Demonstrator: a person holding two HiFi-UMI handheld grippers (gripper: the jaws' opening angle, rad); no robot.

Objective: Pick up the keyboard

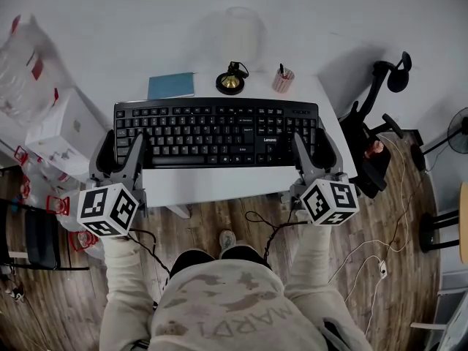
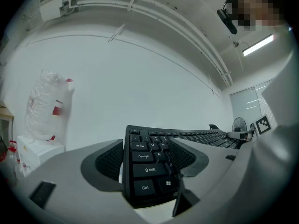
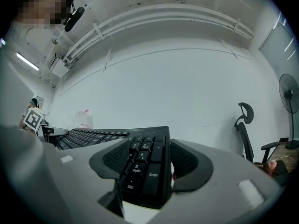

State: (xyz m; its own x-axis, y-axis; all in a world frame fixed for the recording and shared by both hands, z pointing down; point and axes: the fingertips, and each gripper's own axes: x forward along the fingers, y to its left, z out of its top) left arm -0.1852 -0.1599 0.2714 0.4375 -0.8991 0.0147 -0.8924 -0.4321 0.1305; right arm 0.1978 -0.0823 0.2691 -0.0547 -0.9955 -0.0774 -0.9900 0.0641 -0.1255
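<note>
A black full-size keyboard [image 1: 219, 134] lies level across the white desk [image 1: 219, 185], gripped at both ends. My left gripper [image 1: 121, 152] is shut on its left end, one jaw outside the edge and one over the keys. My right gripper [image 1: 316, 152] is shut on the number-pad end in the same way. In the left gripper view the keyboard [image 2: 149, 167] fills the left gripper [image 2: 145, 157] between ribbed pads [image 2: 110, 160], at the Ctrl and Shift keys. In the right gripper view the keyboard [image 3: 145, 171] sits in the right gripper [image 3: 150, 160]. How far it clears the desk is unclear.
Behind the keyboard on the desk are a blue notebook [image 1: 172, 86], a round black and gold object [image 1: 232, 81] and a pen cup [image 1: 283, 79]. A black office chair [image 1: 380, 123] stands at the right, white boxes [image 1: 62, 126] at the left. Cables [image 1: 365, 262] trail over the wood floor.
</note>
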